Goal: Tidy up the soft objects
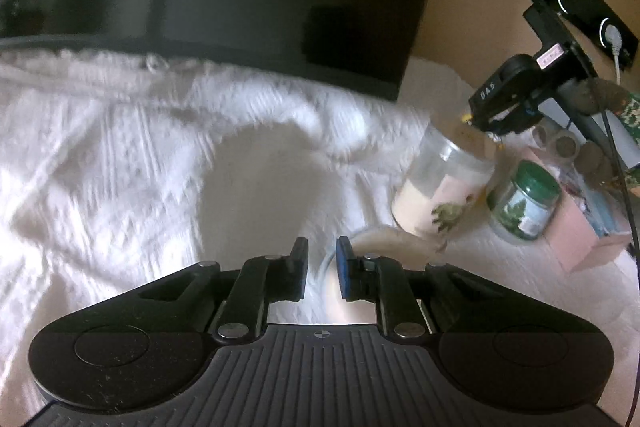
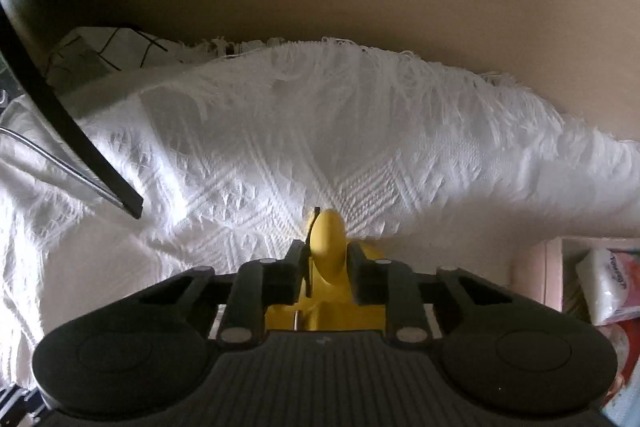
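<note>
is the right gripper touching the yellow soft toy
Touching. The right wrist view shows the right gripper with both fingers pressed against the sides of the yellow soft toy, no gap on either side.

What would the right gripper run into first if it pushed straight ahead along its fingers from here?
Probably the white textured cloth. The right gripper is clamped on a yellow soft object, whose tip leads and would touch the cloth before the fingers. Nothing else shows between them, though depth is hard to judge.
</note>
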{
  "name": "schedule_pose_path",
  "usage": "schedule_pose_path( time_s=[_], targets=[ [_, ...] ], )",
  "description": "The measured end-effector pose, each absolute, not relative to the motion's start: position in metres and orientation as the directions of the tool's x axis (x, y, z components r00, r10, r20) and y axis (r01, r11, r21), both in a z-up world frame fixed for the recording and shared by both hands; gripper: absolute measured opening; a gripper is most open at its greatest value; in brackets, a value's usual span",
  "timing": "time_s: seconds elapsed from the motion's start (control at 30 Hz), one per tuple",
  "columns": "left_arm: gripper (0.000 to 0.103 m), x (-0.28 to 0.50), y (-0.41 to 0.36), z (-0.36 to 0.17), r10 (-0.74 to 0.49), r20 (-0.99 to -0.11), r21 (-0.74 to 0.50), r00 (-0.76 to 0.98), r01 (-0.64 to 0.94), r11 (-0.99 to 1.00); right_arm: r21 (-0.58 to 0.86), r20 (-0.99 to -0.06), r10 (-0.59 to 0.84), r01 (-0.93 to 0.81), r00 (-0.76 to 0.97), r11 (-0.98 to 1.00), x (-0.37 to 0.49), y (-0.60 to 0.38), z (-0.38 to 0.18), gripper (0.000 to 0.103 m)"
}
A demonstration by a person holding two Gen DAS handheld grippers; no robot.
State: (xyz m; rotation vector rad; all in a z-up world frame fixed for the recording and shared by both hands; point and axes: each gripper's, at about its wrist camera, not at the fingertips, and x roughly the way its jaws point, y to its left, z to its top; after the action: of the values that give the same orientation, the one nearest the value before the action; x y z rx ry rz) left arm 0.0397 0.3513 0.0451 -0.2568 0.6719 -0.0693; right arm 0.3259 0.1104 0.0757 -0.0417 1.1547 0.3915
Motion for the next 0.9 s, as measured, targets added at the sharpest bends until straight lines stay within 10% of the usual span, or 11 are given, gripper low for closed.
schedule_pose_path(
  time_s=[0.5, 0.9],
  targets=[
    [0.018, 0.031, 0.370, 0.042, -0.341, -0.523, -0.508, 0.781, 0.035, 0.861, 0.171, -0.715, 0.423, -0.447, 0.556, 0.878, 0.238, 0.060, 0.211, 0.015],
    [0.023, 0.040, 0.256, 0.054, -0.228, -0.688, 0.002, 0.689, 0.316, 0.949, 0.210, -0.838, 0.395, -0.447, 0.377, 0.870, 0.137, 0.023, 0.143, 0.015]
  ],
)
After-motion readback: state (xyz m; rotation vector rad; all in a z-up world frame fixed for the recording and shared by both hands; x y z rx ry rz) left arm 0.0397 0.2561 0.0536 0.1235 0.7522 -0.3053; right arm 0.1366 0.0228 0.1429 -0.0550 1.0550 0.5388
